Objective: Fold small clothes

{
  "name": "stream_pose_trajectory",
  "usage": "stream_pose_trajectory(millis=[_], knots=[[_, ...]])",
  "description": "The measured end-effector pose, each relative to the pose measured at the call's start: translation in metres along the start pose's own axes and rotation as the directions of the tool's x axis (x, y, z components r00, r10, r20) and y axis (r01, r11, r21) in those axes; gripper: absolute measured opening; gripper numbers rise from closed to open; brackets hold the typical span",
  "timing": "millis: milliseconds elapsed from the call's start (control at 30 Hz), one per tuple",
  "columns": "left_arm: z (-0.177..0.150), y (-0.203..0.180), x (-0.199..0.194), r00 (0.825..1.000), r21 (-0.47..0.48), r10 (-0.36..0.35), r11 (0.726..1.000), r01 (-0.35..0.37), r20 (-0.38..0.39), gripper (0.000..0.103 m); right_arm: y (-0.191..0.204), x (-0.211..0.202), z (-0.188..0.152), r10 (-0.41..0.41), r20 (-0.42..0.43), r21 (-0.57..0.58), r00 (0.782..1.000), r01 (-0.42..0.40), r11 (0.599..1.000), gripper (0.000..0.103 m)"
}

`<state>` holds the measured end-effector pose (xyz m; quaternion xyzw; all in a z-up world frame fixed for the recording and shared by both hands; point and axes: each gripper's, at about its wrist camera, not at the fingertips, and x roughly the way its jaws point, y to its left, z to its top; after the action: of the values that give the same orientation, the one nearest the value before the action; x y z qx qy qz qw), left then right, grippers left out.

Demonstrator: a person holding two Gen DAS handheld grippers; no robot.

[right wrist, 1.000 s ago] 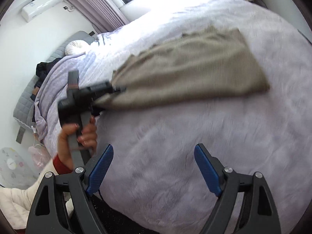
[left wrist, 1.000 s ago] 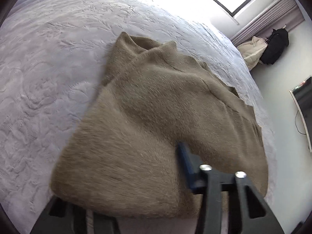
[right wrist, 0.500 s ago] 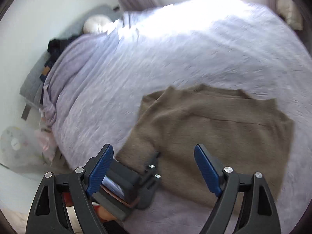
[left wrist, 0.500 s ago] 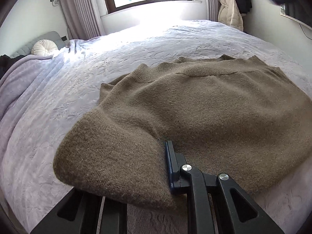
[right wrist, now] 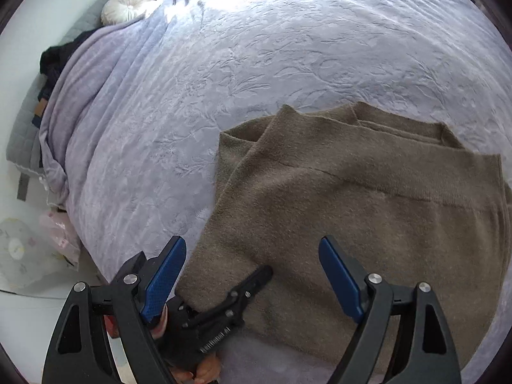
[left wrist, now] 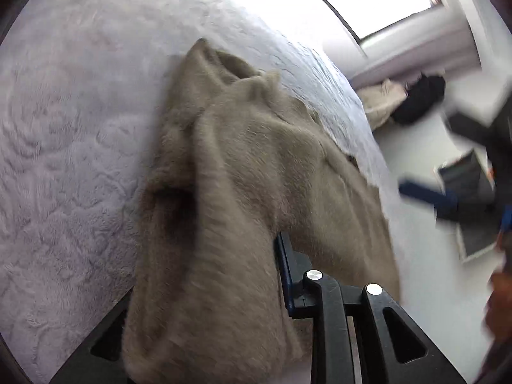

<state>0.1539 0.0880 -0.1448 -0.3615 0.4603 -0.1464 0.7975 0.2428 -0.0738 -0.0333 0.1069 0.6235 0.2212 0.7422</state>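
At the bottom of the left wrist view, the left gripper (left wrist: 256, 288) had a thick fold of the brown sweater (left wrist: 256, 166) draped over and between its fingers; its jaws were opening, yet the cloth was still bunched against the blue pad of the one finger (left wrist: 284, 268) that showed, the other being hidden under the knit. In the right wrist view the same left gripper (right wrist: 256, 276) lay with its tip on the near left edge of the sweater (right wrist: 368, 208), a hand (right wrist: 198, 371) partly visible around its handle.

Nearest the lens in the right wrist view, the right gripper (right wrist: 252, 275) stood spread wide, its two blue pads well apart with nothing held between them, and it hung above the near edge of the garment. In the left wrist view the right gripper (left wrist: 448, 201) appeared only as a blurred dark and blue shape at the right edge.

Beyond the grippers, the sweater lay partly folded on the lavender bedspread (right wrist: 256, 64), one layer lapped over another, its far edge toward the middle of the bed.

Farther off, a round white cushion (right wrist: 126, 6) rested at the head of the bed beside a grey headboard (right wrist: 25, 128). A bright window (left wrist: 380, 0) and a dark bag (left wrist: 419, 99) on the floor beside a pale garment stood past the bed's far side.
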Motion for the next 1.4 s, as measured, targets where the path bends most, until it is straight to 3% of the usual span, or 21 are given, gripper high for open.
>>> stream_pose_trajectory(millis=[100,167,233,267,333,400,500,600,667,767,833,933,1000,1067,1100,1233,1267,1300,1400], knots=[[0.000,-0.008,-0.002,0.999,-0.019,0.043,0.999,-0.043,0.033,0.026,-0.027,-0.019,-0.023,0.036,0.045,0.051,0.998,-0.039,0.998,0.088],[-0.003,-0.027,-0.003,0.990,0.040,0.125,0.991,-0.128,0.072,0.016,-0.046,-0.032,-0.039,0.050,0.081,0.078,0.995,-0.057,0.995,0.088],[-0.010,-0.060,-0.006,0.962,0.171,0.226,0.953,-0.251,0.150,0.015,-0.065,-0.048,-0.054,0.062,0.120,0.104,0.991,-0.074,0.992,0.087],[-0.014,-0.076,-0.007,0.947,0.238,0.256,0.924,-0.299,0.194,0.012,-0.076,-0.057,-0.062,0.066,0.145,0.114,0.987,-0.083,0.990,0.086],[-0.029,-0.115,-0.007,0.914,0.386,0.282,0.840,-0.382,0.290,0.012,-0.094,-0.074,-0.072,0.069,0.191,0.124,0.979,-0.094,0.988,0.086],[-0.036,-0.143,-0.002,0.899,0.496,0.277,0.760,-0.421,0.339,0.012,-0.110,-0.093,-0.078,0.069,0.237,0.137,0.969,-0.103,0.985,0.086],[-0.057,-0.174,0.024,0.890,0.638,0.282,0.623,-0.453,0.357,0.012,-0.122,-0.116,-0.076,0.114,0.272,0.137,0.955,-0.156,0.978,0.086],[-0.069,-0.178,0.040,0.884,0.682,0.307,0.563,-0.467,0.352,0.012,-0.115,-0.118,-0.058,0.189,0.222,0.088,0.957,-0.213,0.973,0.087],[-0.071,-0.178,0.041,0.883,0.686,0.308,0.555,-0.470,0.355,0.012,-0.103,-0.109,-0.042,0.182,0.177,0.054,0.967,-0.194,0.979,0.088],[-0.070,-0.176,0.039,0.885,0.687,0.302,0.558,-0.466,0.355,0.012,-0.079,-0.070,-0.011,0.183,0.040,-0.009,0.982,-0.183,0.983,0.089],[-0.068,-0.174,0.038,0.887,0.687,0.297,0.562,-0.462,0.354,0.012,-0.068,-0.039,0.008,0.138,-0.044,-0.048,0.989,-0.140,0.989,0.089],[-0.072,-0.166,0.037,0.892,0.680,0.291,0.578,-0.451,0.344,0.012,-0.070,-0.003,0.028,0.084,-0.103,-0.037,0.991,-0.088,0.995,0.089],[-0.073,-0.164,0.037,0.895,0.680,0.284,0.582,-0.446,0.343,0.012,-0.076,0.008,0.036,0.150,-0.109,0.001,0.983,-0.151,0.989,0.089],[-0.071,-0.162,0.037,0.895,0.682,0.281,0.580,-0.445,0.345,0.012,-0.082,0.015,0.044,0.272,-0.102,0.030,0.957,-0.270,0.962,0.089],[-0.071,-0.162,0.037,0.895,0.682,0.281,0.580,-0.446,0.346,0.012,-0.080,0.017,0.047,0.293,-0.101,0.027,0.951,-0.292,0.956,0.089],[-0.069,-0.162,0.035,0.897,0.677,0.278,0.590,-0.441,0.342,0.012,-0.066,0.036,0.056,0.243,-0.155,-0.023,0.958,-0.250,0.968,0.088],[-0.069,-0.162,0.035,0.898,0.675,0.278,0.592,-0.440,0.341,0.012,-0.064,0.039,0.057,0.215,-0.164,-0.028,0.963,-0.222,0.975,0.069],[-0.068,-0.162,0.034,0.897,0.673,0.279,0.593,-0.441,0.342,0.012,-0.063,0.042,0.056,0.197,-0.164,-0.036,0.967,-0.205,0.978,0.019],[-0.065,-0.166,0.027,0.906,0.674,0.268,0.606,-0.423,0.327,0.012,-0.058,0.029,0.050,0.180,-0.103,-0.084,0.978,-0.188,0.978,0.021]])
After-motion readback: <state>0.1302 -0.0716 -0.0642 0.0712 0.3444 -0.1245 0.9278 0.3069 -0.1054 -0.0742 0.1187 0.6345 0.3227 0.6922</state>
